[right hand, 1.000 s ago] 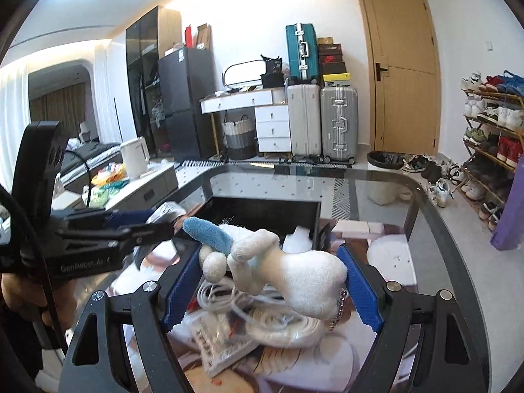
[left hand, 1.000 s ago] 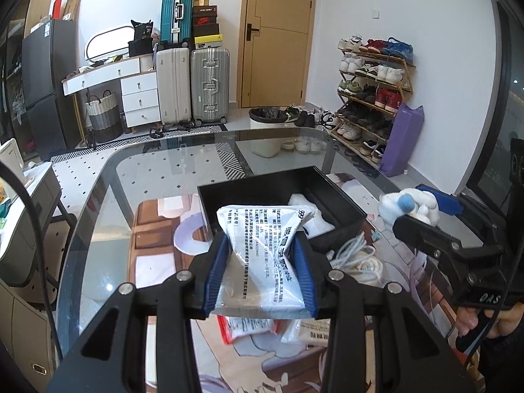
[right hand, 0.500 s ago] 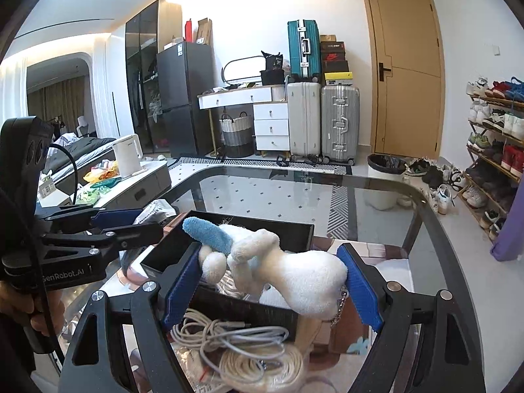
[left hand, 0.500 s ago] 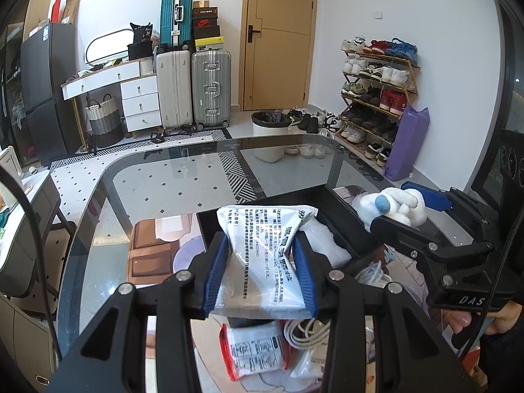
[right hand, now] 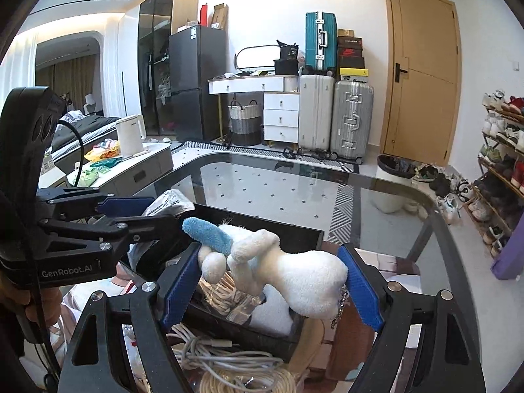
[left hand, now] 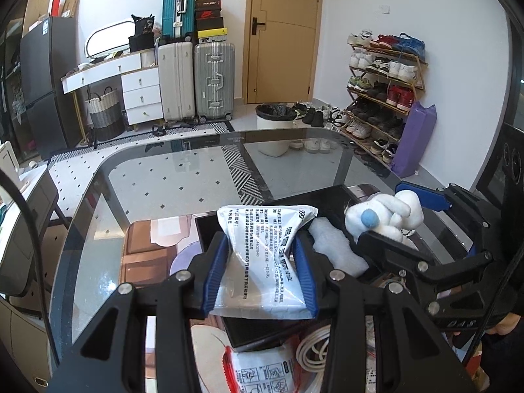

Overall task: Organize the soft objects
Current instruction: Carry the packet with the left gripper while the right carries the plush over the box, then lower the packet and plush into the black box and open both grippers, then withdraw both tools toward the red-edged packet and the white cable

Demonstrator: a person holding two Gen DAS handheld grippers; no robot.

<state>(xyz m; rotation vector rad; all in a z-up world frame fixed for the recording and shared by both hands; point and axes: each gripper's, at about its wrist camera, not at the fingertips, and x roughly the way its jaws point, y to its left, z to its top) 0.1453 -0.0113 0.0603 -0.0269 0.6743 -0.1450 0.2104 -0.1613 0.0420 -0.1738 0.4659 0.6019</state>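
left gripper (left hand: pixel 260 275) pinches a white printed packet (left hand: pixel 265 262) above the black tray (right hand: pixel 262 226). right gripper (right hand: pixel 271 281) clamps a white plush toy (right hand: pixel 294 271) over the tray's 3 o'clock side; coiled cable (right hand: pixel 229 360) at 6 o'clock.

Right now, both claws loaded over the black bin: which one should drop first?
Probably right. The right claw holds the plush toy directly above the black bin. The left claw holds the white packet nearer the bin's left edge, so it likely needs a small shift first.
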